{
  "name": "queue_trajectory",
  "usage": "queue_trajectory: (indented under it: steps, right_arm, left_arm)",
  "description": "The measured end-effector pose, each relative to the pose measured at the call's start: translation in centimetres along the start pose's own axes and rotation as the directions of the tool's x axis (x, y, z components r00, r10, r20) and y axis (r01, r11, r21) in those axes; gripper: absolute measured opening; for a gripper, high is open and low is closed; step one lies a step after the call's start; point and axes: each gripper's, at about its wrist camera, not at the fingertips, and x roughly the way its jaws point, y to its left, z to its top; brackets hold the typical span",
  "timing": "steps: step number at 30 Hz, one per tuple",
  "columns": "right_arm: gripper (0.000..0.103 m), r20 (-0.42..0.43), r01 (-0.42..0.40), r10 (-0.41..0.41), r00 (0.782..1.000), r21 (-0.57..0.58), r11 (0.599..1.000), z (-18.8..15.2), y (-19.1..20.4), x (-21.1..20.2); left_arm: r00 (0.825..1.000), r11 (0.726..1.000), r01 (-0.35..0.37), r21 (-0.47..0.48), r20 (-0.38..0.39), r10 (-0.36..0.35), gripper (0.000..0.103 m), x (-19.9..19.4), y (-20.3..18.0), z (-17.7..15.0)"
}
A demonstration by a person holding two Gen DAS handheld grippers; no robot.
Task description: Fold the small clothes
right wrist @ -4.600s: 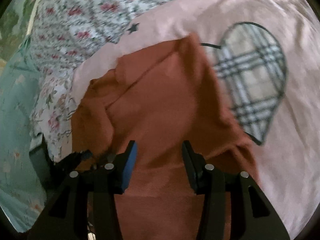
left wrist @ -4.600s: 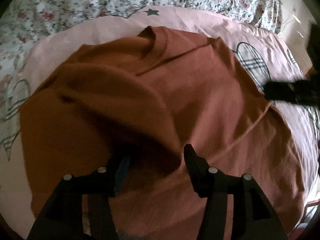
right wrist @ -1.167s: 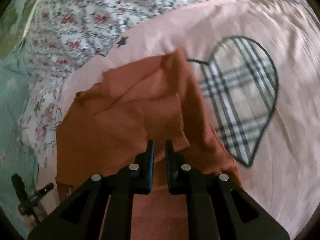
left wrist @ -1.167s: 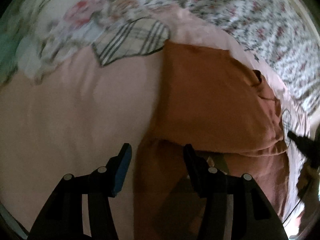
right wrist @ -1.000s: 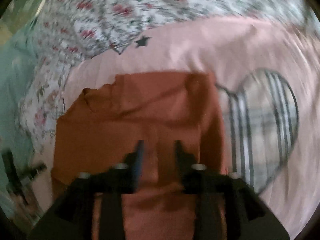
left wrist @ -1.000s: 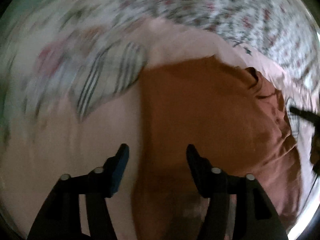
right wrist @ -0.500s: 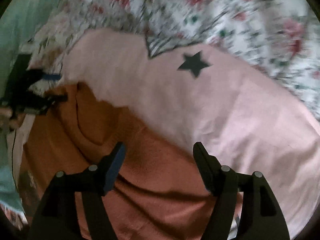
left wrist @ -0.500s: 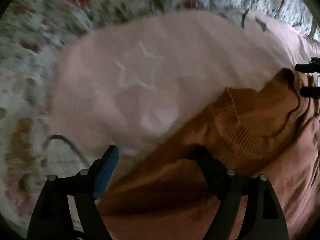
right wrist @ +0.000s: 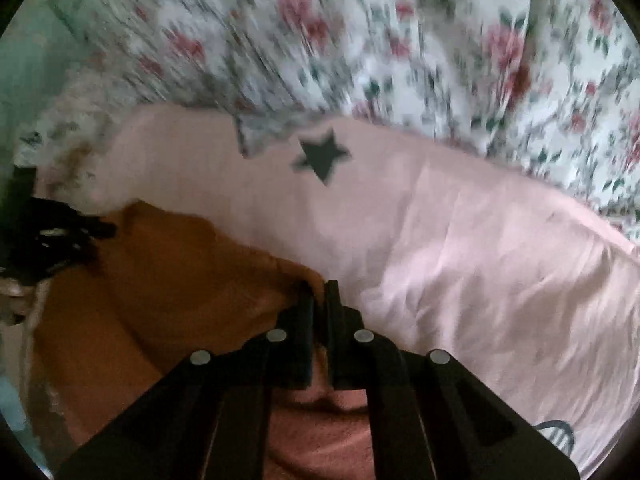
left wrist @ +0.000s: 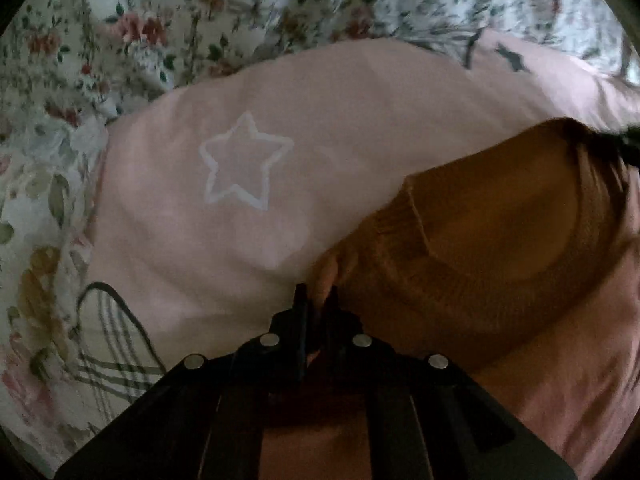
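The rust-brown ribbed knit sweater (left wrist: 500,248), cut off below, is pinched by the just-closed left gripper (left wrist: 316,300) and right gripper (right wrist: 320,296), its gripped edges hidden.

Both views are dim and soft, with a black fisheye rim bending the edges. In the left wrist view, the rust-orange knitted sweater (left wrist: 500,248) lies in deep shadow near the lens, while the pale pink bedsheet (left wrist: 280,120) is evenly lit. In the right wrist view, the white flowered bedcover (right wrist: 400,40) is brightest and smeared by motion blur.
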Motion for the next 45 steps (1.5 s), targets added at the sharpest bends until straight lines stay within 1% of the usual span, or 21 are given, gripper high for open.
queue_trajectory:
  steps: [3, 5, 6, 7, 8, 9, 10, 11, 13, 14, 15, 19, 23, 24, 28, 29, 32, 36, 39, 42, 45]
  right_arm:
    - [0.005, -0.011, -0.006, 0.007, 1.0, 0.086, 0.996, -0.1, -0.5, 0.8]
    - [0.007, -0.012, -0.018, 0.019, 1.0, 0.122, 0.992, 0.1, -0.7, 0.4]
    - [0.011, -0.007, -0.029, 0.031, 1.0, 0.137, 0.99, 0.0, -1.1, -0.1]
    - [0.013, 0.012, -0.035, 0.034, 0.999, 0.153, 0.988, -0.1, -1.2, -1.4]
    - [0.014, 0.027, -0.031, 0.027, 0.999, 0.162, 0.986, -0.3, -1.6, -2.3]
    - [0.015, 0.043, -0.038, 0.031, 0.999, 0.173, 0.984, -0.8, -1.8, -3.7]
    - [0.015, 0.056, -0.053, 0.043, 0.997, 0.186, 0.981, -1.3, -1.9, -4.8]
    - [0.018, 0.065, -0.071, 0.06, 0.996, 0.2, 0.977, -2.0, -1.7, -6.1]
    - [0.029, 0.07, -0.099, 0.086, 0.994, 0.212, 0.972, -4.1, -1.1, -8.7]
    - [0.035, 0.07, -0.106, 0.093, 0.993, 0.214, 0.971, -5.5, -0.5, -9.7]
    - [0.037, 0.07, -0.111, 0.098, 0.993, 0.216, 0.97, -6.7, -0.3, -10.6]
    - [0.037, 0.031, -0.124, 0.12, 0.992, 0.235, 0.964, -13.2, 1.5, -14.1]
    - [0.038, -0.003, -0.114, 0.12, 0.993, 0.275, 0.955, -19.1, 2.8, -16.2]
    - [0.038, -0.009, -0.112, 0.119, 0.993, 0.288, 0.951, -20.0, 3.0, -16.4]
    - [0.041, -0.009, -0.105, 0.115, 0.993, 0.351, 0.931, -24.8, 3.8, -18.9]
    - [0.041, -0.007, -0.101, 0.111, 0.994, 0.36, 0.927, -25.5, 3.9, -19.3]
    - [0.041, 0.003, -0.1, 0.107, 0.994, 0.394, 0.914, -27.6, 4.3, -21.0]
    - [0.041, 0.013, -0.081, 0.083, 0.996, 0.411, 0.908, -29.4, 4.8, -22.9]
    - [0.042, 0.025, -0.072, 0.067, 0.997, 0.429, 0.9, -30.9, 5.0, -24.3]
    - [0.045, 0.028, -0.056, 0.049, 0.998, 0.441, 0.896, -32.5, 5.0, -25.9]
    - [0.048, 0.029, -0.057, 0.049, 0.998, 0.472, 0.88, -34.7, 4.5, -27.6]
  left_arm:
    - [1.0, 0.999, 0.0, -0.047, -0.001, 0.0, 0.007, 0.1, 0.5, -0.2]
    - [1.0, 0.997, 0.016, -0.071, -0.016, -0.017, 0.013, -0.3, 1.7, -0.4]
    - [1.0, 0.996, 0.017, -0.09, -0.024, -0.02, 0.018, -1.1, 2.6, -0.6]
    - [1.0, 0.995, 0.007, -0.102, -0.023, -0.01, 0.023, -1.7, 3.4, -0.6]
    - [1.0, 0.993, -0.007, -0.115, -0.013, 0.006, 0.023, -2.8, 3.8, -1.0]
    - [1.0, 0.992, -0.012, -0.126, 0.0, 0.012, 0.027, -3.9, 4.1, -1.6]
    - [1.0, 0.99, -0.001, -0.141, 0.013, 0.003, 0.036, -5.4, 4.5, -2.6]
    - [1.0, 0.987, 0.013, -0.162, 0.025, -0.009, 0.04, -6.9, 4.8, -3.9]
    - [0.999, 0.981, 0.028, -0.192, 0.04, -0.02, 0.051, -9.0, 4.6, -5.7]
    - [0.999, 0.977, 0.036, -0.209, 0.045, -0.028, 0.052, -10.1, 4.3, -7.1]
    - [0.998, 0.969, 0.055, -0.241, 0.052, -0.043, 0.053, -11.5, 3.8, -9.3]
    - [0.996, 0.933, 0.093, -0.349, 0.035, -0.086, 0.058, -15.7, 1.3, -17.6]
    - [0.991, 0.875, 0.112, -0.471, -0.007, -0.131, 0.06, -18.6, 1.0, -25.8]
    - [0.99, 0.864, 0.111, -0.491, -0.018, -0.138, 0.061, -20.0, 0.3, -28.6]
    - [0.98, 0.836, 0.137, -0.532, -0.051, -0.193, 0.063, -21.5, -0.5, -34.7]
    - [0.976, 0.829, 0.148, -0.539, -0.056, -0.21, 0.063, -21.6, -0.8, -35.8]
    - [0.949, 0.806, 0.217, -0.551, -0.074, -0.306, 0.063, -21.2, -2.7, -38.8]
    - [0.913, 0.795, 0.285, -0.535, -0.1, -0.394, 0.063, -20.2, -5.5, -40.5]
    - [0.883, 0.792, 0.339, -0.508, -0.118, -0.454, 0.064, -19.4, -8.1, -41.1]
    - [0.866, 0.783, 0.379, -0.493, -0.111, -0.488, 0.073, -19.0, -8.9, -40.6]
    - [0.853, 0.763, 0.394, -0.513, -0.104, -0.511, 0.075, -18.3, -9.2, -40.4]
